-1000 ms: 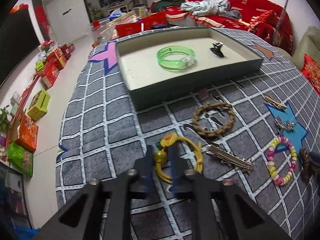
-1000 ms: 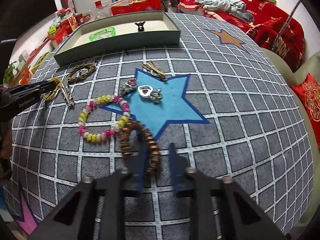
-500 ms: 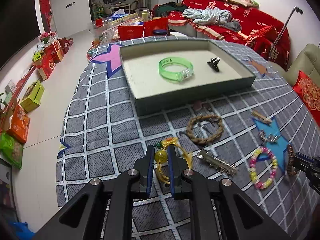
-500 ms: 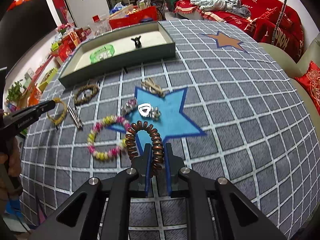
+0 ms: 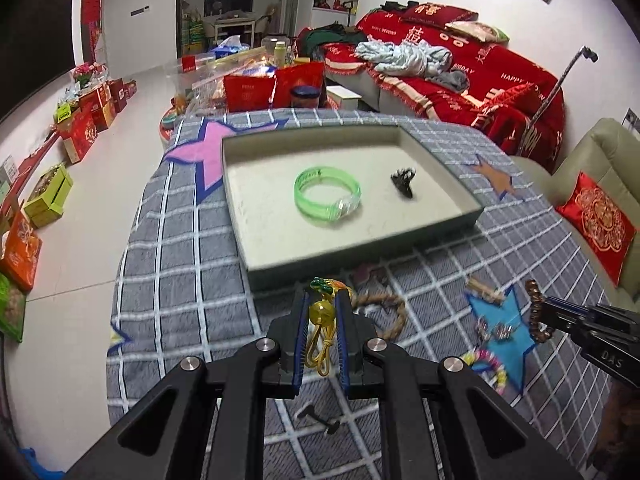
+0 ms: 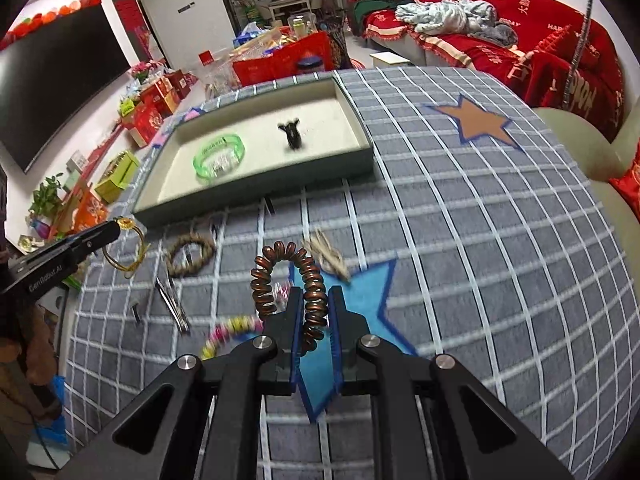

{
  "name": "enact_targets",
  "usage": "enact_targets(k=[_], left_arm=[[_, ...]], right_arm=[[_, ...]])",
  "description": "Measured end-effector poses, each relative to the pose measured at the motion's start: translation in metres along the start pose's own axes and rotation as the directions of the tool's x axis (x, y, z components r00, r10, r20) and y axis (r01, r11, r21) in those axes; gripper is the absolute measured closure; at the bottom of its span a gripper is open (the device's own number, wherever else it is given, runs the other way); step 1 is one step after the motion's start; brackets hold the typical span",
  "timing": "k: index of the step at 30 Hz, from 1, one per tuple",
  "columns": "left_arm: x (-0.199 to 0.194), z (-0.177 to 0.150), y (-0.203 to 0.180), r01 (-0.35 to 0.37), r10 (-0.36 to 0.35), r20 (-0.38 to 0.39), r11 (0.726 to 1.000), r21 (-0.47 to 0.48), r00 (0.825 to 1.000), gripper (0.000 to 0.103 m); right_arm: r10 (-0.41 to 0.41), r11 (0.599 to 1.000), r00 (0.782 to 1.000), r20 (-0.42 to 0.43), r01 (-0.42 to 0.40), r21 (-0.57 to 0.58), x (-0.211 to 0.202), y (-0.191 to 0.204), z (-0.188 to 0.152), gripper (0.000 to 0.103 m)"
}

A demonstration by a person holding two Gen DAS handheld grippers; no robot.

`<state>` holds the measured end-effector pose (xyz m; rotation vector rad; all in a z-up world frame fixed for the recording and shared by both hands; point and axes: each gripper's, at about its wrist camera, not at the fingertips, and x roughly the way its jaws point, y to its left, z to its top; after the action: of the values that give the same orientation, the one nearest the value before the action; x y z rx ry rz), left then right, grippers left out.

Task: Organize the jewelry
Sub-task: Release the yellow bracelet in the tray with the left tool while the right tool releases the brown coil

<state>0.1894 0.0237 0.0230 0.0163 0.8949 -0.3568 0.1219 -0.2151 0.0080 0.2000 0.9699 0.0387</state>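
Gripping a yellow bead cord (image 5: pixel 322 320) between its two fingers, the left gripper (image 5: pixel 323 300) hangs above the checked cloth (image 5: pixel 180 264) just short of the tray's (image 5: pixel 360 256) near wall; the cord's loop dangles free below the jaws. The right gripper (image 6: pixel 314 300) is clamped on a brown coil bracelet (image 6: pixel 288 276), raised over the blue star (image 6: pixel 360 292) with the coil arching up past the fingertips. Inside the tray, a green bangle (image 5: pixel 327 194) lies near the middle and a black clip (image 5: pixel 403 180) sits to its right, apart from it, with bare floor along the left and near walls. On the cloth between grippers and tray lie a braided ring (image 6: pixel 190 254), a metal hair clip (image 6: pixel 172 300) and a bead bracelet (image 6: pixel 230 330).
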Motion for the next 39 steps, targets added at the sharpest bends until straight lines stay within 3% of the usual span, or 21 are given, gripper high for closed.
enact_targets(k=[9, 18, 30, 39], left_arm=[[0.021, 0.049, 0.004, 0.017, -0.016, 0.035, 0.999, -0.034, 0.999, 0.073], [0.068, 0.080, 0.019, -0.008, 0.007, -0.011, 0.998, -0.059, 1.000, 0.073], [0.115, 0.074, 0.026, -0.053, 0.049, -0.106, 0.998, -0.034, 0.993, 0.073], [0.141, 0.080, 0.030, -0.084, 0.077, -0.141, 0.996, -0.042, 0.987, 0.073]], right_arm=[[0.066, 0.998, 0.998, 0.019, -0.066, -0.005, 0.025, 0.008, 0.070, 0.090], [0.121, 0.992, 0.993, -0.015, -0.120, 0.023, 0.076, 0.023, 0.124, 0.090], [0.095, 0.995, 0.984, -0.151, -0.094, 0.018, 0.157, 0.033, 0.139, 0.090], [0.029, 0.999, 0.992, -0.127, -0.027, 0.017, 0.174, 0.020, 0.153, 0.090]])
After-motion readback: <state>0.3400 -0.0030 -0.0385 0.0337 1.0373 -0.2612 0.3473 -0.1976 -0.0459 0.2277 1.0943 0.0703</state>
